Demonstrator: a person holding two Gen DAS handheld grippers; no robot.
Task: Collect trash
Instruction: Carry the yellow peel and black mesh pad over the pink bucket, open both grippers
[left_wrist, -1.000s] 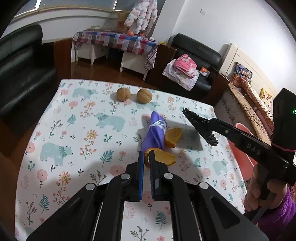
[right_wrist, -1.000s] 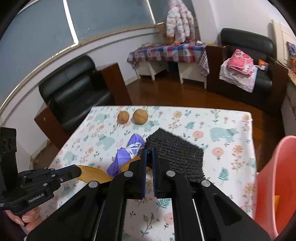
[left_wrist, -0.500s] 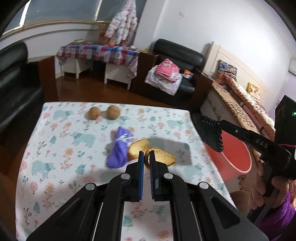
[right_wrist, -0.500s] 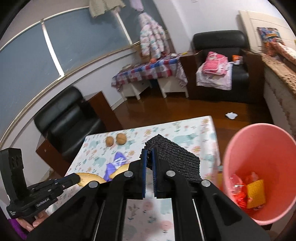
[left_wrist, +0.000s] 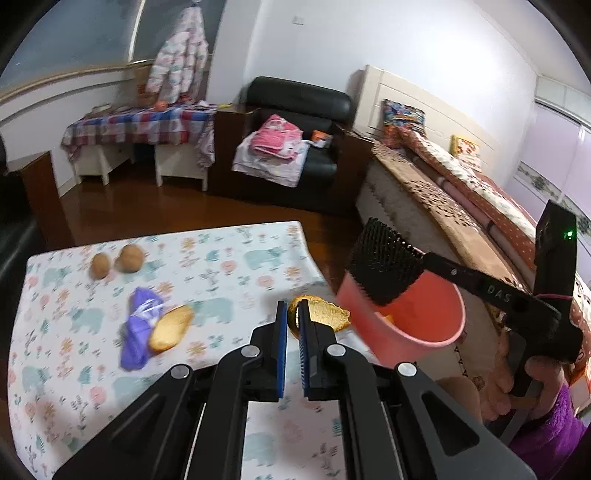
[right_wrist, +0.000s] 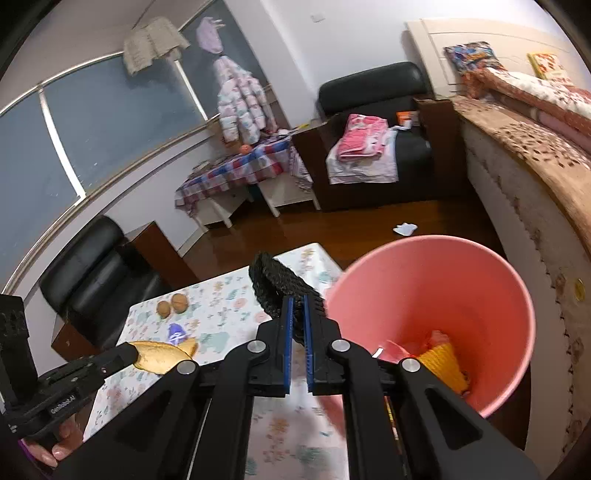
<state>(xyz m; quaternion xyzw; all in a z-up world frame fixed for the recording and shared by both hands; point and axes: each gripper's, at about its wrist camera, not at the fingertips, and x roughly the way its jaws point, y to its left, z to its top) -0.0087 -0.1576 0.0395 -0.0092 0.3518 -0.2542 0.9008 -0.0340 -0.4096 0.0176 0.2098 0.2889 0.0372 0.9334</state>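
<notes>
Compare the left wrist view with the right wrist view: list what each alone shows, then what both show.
Left wrist only: the second peel lying on the table, and the right hand. Right wrist only: the trash at the bottom of the bin, and a white scrap on the floor. Both: the held peel, black mesh pad, purple wrapper, two walnuts.

My left fingers (left_wrist: 287, 332) cover the near edge of the orange peel (left_wrist: 325, 314) they clamp. The black mesh pad (left_wrist: 382, 264) in my right gripper hides part of the pink bin's (left_wrist: 424, 332) far rim, and my right fingers (right_wrist: 286, 347) cover the pad's gripped end. The purple wrapper (left_wrist: 140, 334) and the desk (left_wrist: 229, 258) print are motion-blurred. In the right wrist view, bin contents (right_wrist: 439, 356) are partly hidden by my gripper body.
</notes>
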